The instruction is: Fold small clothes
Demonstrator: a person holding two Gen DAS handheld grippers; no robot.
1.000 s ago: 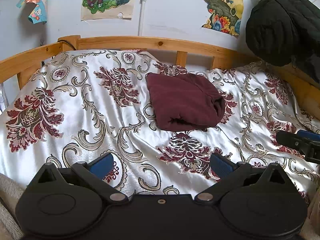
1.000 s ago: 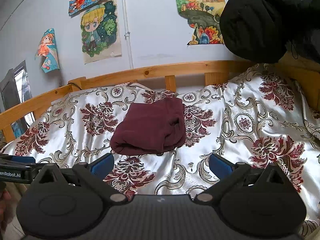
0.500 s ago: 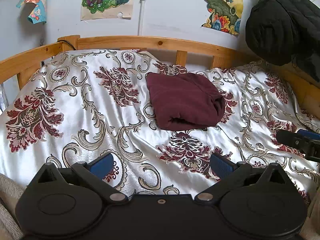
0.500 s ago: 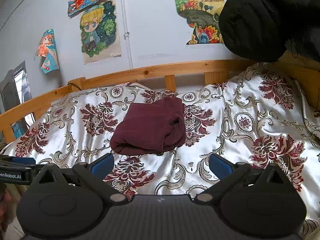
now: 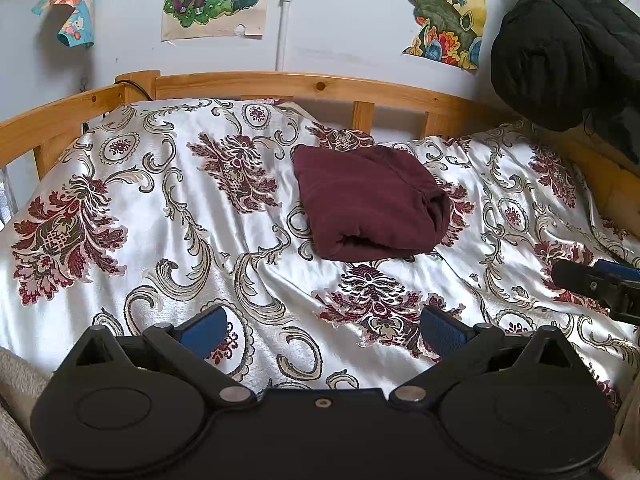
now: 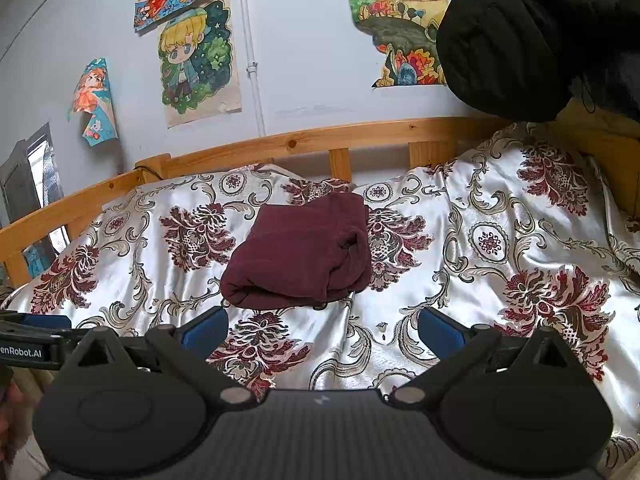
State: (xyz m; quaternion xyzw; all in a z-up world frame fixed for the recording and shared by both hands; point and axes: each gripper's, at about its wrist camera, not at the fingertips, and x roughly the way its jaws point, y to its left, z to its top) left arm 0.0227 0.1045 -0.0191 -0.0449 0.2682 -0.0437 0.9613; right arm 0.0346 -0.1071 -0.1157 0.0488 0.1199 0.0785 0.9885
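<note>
A dark maroon garment (image 5: 370, 204) lies folded into a compact bundle on the patterned satin bedspread (image 5: 168, 216), near the wooden headboard. The right wrist view shows the same maroon garment (image 6: 304, 252) ahead and slightly left. My left gripper (image 5: 324, 330) hovers open over the near part of the bed, well short of the garment, with nothing between its blue pads. My right gripper (image 6: 323, 330) is likewise open and empty, and its tip shows at the right edge of the left wrist view as the right gripper (image 5: 596, 284). The left gripper's side (image 6: 32, 344) shows at the left edge of the right wrist view.
A wooden bed rail (image 5: 312, 86) runs behind the bedspread and along both sides. A black quilted coat (image 5: 568, 40) hangs over the right corner. Cartoon posters (image 6: 196, 64) and a white pipe are on the wall. Beige fleece fabric (image 5: 16, 376) lies at the near left.
Almost nothing differs. The right gripper's tip has shifted slightly down in the left wrist view. The garment has stayed put and both grippers remain open.
</note>
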